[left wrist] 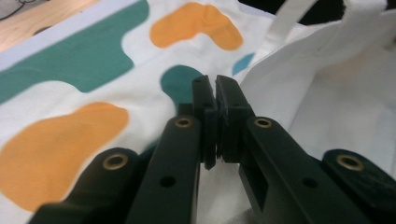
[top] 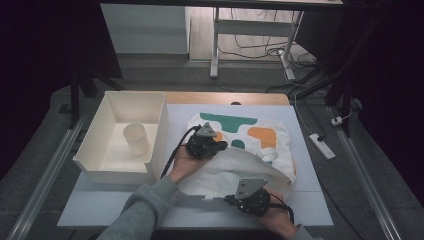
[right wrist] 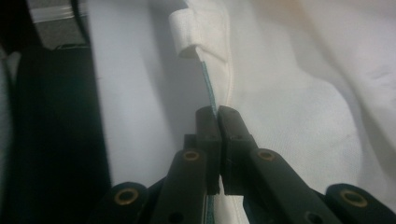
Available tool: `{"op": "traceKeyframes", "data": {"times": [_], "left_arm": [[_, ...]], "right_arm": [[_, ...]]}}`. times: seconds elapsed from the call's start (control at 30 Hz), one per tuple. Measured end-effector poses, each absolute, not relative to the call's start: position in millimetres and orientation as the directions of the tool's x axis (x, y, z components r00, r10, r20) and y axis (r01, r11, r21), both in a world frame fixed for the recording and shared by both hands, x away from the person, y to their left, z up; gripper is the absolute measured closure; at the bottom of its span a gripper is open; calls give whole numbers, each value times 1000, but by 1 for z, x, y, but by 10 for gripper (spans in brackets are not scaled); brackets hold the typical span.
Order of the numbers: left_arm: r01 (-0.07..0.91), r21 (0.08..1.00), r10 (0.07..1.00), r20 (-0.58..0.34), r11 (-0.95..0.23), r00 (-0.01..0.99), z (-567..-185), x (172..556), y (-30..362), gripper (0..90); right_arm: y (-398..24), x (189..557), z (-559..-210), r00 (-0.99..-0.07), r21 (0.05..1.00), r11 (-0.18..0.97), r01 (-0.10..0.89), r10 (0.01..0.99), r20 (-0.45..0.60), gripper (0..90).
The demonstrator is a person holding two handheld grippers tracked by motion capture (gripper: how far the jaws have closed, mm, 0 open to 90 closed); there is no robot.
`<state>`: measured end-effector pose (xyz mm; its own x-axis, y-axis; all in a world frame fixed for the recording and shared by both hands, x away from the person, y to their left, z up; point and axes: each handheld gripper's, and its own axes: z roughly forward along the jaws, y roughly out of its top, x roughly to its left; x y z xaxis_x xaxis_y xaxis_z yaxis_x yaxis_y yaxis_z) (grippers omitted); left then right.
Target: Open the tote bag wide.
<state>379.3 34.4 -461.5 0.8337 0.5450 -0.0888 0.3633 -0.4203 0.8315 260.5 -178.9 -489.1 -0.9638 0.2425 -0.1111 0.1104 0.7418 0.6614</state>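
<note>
High view: the bag [top: 240, 145] is lying on the table [top: 310, 200], both tools gripping it.

Left gripper view: the left tool [left wrist: 215, 100] is pinching the bag's [left wrist: 327, 93] white edge; thin cloth may be slipping out.

Right gripper view: the right tool [right wrist: 217, 119] is clamping the hem [right wrist: 219, 88]; uneven pulling risks bunching.

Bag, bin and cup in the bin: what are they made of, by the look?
Bag: woven cotton or canvas, matte white with green and orange printed shapes; it creases, folds softly and shows a stitched hem. Bin: cream, matte, thin straight walls, probably plastic or coated board; hard to tell. Cup: cream, smooth, lying tipped, likely paper or plastic.
</note>
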Motion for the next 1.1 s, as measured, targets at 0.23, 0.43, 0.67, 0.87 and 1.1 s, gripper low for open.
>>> {"op": "traceKeyframes", "data": {"times": [0.23, 0.43, 0.67, 0.87, 1.1], "left_arm": [[363, 839, 558, -87, -405, 825, -460, 379, 39, 867], [377, 835, 568, -96, -401, 817, -461, 382, 40, 867], [391, 831, 581, -102, -397, 807, -463, 383, 41, 867], [402, 820, 581, -107, -408, 807, -467, 386, 39, 869], [430, 819, 600, -135, -380, 789, -472, 389, 43, 887]], "right_arm": [[-176, 254, -489, -974, 654, 749, 106, 211, -84, 884], [-179, 241, -491, -976, 640, 760, 115, 206, -69, 884], [-181, 229, -491, -981, 628, 772, 99, 181, -68, 884], [-182, 221, -490, -988, 636, 765, 101, 155, -29, 884], [-184, 218, -497, -995, 607, 789, 93, 102, 19, 884]]}}
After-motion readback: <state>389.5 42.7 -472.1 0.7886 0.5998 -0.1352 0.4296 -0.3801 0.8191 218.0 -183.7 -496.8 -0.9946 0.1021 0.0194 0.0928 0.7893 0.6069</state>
